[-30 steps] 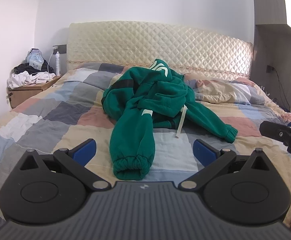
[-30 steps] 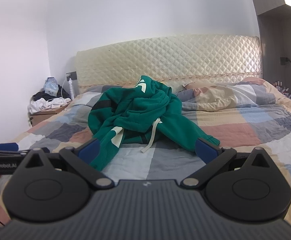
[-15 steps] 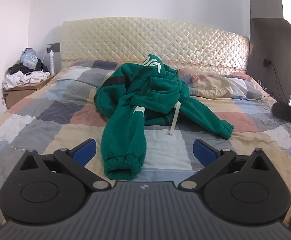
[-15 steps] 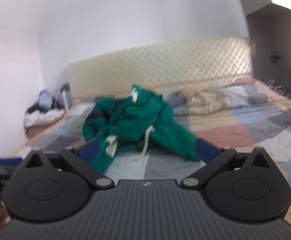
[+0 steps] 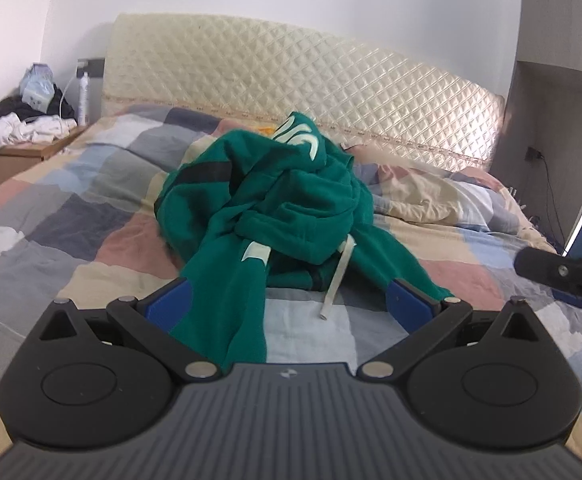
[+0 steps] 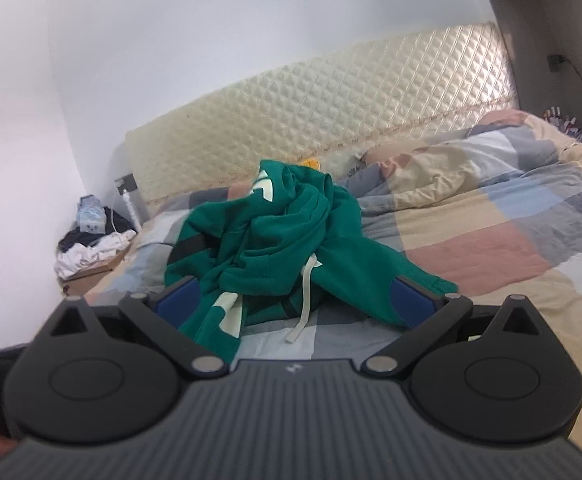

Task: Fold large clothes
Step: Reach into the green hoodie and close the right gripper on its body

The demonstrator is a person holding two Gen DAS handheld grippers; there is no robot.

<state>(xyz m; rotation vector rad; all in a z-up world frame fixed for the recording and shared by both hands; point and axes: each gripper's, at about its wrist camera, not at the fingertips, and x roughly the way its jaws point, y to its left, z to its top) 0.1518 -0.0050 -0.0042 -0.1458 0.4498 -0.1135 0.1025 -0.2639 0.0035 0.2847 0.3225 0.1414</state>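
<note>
- Fingers of the left gripper (image 5: pixel 287 300) spread wide, blue pads apart, gripping nothing, low over a sleeve (image 5: pixel 227 300).
- Fingers of the right gripper (image 6: pixel 297 298) spread just as wide, empty, aimed at the same heap.
- Green hoodie (image 5: pixel 275 208) bunched in a crumpled mound on the patchwork quilt (image 5: pixel 71 216), mid-bed, before the quilted headboard (image 5: pixel 291 80).
- White drawstring (image 5: pixel 337 280) trailing down onto the quilt.
- Piled clothes (image 5: pixel 23 124) on the nightstand (image 5: pixel 15 160), far left.
</note>
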